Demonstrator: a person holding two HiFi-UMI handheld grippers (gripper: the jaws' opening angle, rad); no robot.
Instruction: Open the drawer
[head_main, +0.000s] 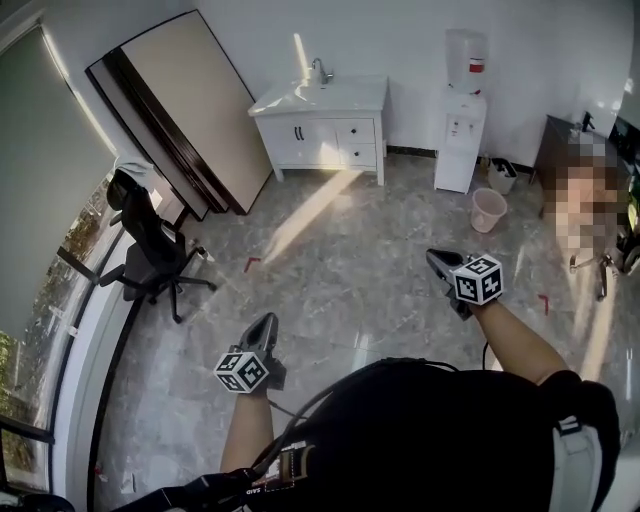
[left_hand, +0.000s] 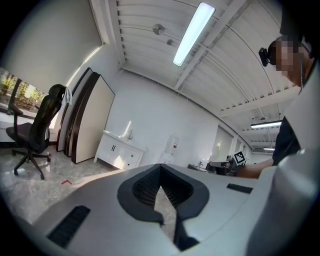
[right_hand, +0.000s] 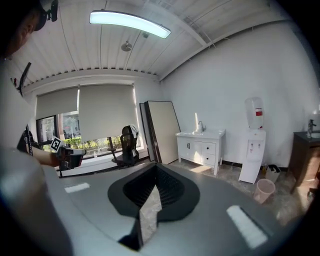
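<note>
A white sink cabinet (head_main: 322, 130) stands against the far wall, with two doors on its left and two drawers (head_main: 355, 140) stacked on its right, both closed. It shows small in the left gripper view (left_hand: 120, 154) and in the right gripper view (right_hand: 200, 150). My left gripper (head_main: 265, 322) (left_hand: 160, 172) hangs over the marble floor, far short of the cabinet, its jaws shut with nothing in them. My right gripper (head_main: 437, 258) (right_hand: 156, 172) is level with it on the right, also shut and empty. Both point toward the cabinet side of the room.
A black office chair (head_main: 150, 255) stands by the window at left. A large board (head_main: 190, 100) leans on the wall beside the cabinet. A water dispenser (head_main: 462, 110), a pink bin (head_main: 489, 209) and a dark desk (head_main: 565, 140) line the right, where a person stands.
</note>
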